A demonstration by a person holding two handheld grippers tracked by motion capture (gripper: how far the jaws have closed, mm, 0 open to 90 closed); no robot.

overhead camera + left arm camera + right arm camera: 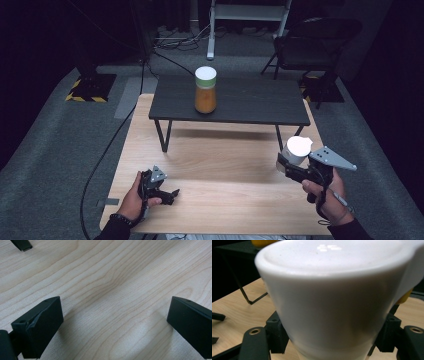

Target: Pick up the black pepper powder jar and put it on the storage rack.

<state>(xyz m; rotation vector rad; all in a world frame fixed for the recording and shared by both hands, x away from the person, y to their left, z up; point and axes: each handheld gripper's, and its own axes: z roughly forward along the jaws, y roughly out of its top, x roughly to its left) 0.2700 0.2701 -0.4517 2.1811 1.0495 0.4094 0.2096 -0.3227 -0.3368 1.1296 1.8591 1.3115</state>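
Right tongs [286, 165]: pinching white cup [296, 149] above the surface [225, 165].
Left tongs [169, 195]: spread, empty.
Risk: tilting could make the cup slip.

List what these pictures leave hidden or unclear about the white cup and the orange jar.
- White cup: in the right gripper view its base is cut off by the bottom edge.
- Right gripper: in the high view the cup covers where the jaws press.
- Orange jar: in the high view it is too small to tell what the orange filling is; in the right gripper view the cup hides nearly all of it.
- Left gripper: open over bare wood.
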